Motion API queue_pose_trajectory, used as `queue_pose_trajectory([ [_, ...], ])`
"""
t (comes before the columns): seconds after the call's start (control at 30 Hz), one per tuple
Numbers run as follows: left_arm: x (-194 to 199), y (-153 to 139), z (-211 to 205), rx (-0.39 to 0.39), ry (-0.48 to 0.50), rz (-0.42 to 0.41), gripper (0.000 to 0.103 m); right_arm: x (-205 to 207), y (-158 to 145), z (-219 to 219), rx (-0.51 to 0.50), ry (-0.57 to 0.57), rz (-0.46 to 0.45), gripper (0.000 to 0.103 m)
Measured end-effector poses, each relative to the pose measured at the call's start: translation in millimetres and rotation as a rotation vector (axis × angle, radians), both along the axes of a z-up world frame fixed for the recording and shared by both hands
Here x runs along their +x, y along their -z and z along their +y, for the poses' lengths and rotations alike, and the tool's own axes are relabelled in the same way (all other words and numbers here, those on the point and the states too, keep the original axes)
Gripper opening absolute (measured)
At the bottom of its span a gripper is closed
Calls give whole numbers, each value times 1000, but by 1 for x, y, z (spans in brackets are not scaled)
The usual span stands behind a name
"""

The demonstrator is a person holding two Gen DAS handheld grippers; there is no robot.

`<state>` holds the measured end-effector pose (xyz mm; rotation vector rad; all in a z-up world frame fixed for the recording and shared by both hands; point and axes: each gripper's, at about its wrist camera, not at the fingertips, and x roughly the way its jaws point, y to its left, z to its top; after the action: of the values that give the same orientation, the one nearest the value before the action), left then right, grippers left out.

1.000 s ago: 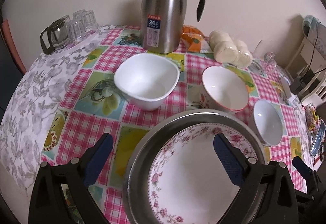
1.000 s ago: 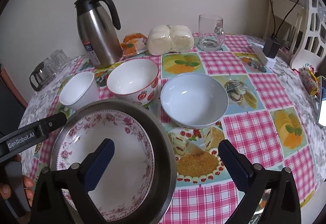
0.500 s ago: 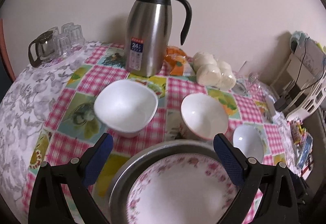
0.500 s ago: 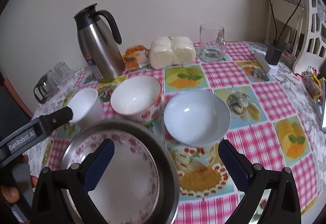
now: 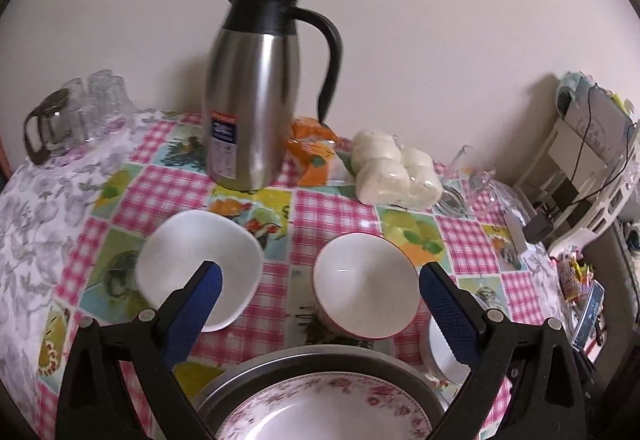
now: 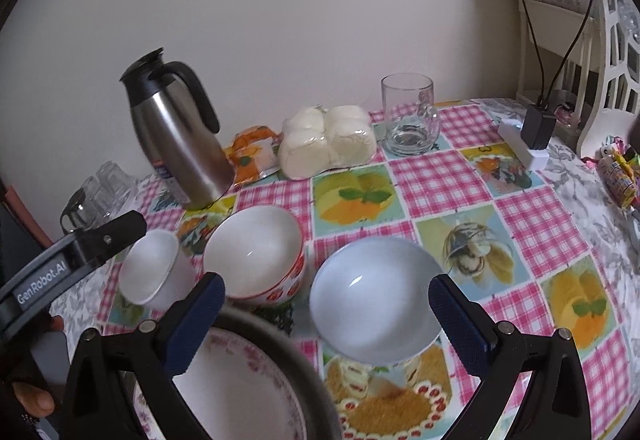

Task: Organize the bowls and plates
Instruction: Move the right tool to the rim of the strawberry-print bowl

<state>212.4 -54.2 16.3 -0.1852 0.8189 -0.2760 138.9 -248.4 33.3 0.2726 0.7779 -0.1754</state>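
Retreating left gripper (image 5: 318,314); floral plate (image 5: 320,416) slipped lower; jaws wide.

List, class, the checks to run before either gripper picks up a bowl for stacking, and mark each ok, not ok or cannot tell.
1. Left gripper open, holding nothing: ok.
2. Right gripper open, holding nothing: ok.
3. Pale blue bowl upright between the right gripper's fingers: ok.
4. Red-rimmed bowl holds nothing: ok.
5. Floral plate seated in the metal pan: ok.
6. Pale blue bowl's rim gap for grasping: cannot tell.
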Motion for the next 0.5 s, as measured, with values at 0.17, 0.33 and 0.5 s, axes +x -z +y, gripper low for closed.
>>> queue_pose_trajectory([
  [0.17,11,7,-13,27,24,13,99,14,0,-8,16,5,-2,103],
  [0.33,25,14,-17,21,23,55,98,28,4,-12,34,12,-3,103],
  [0.5,40,24,-15,-22,10,126,94,41,12,-11,46,6,5,98],
])
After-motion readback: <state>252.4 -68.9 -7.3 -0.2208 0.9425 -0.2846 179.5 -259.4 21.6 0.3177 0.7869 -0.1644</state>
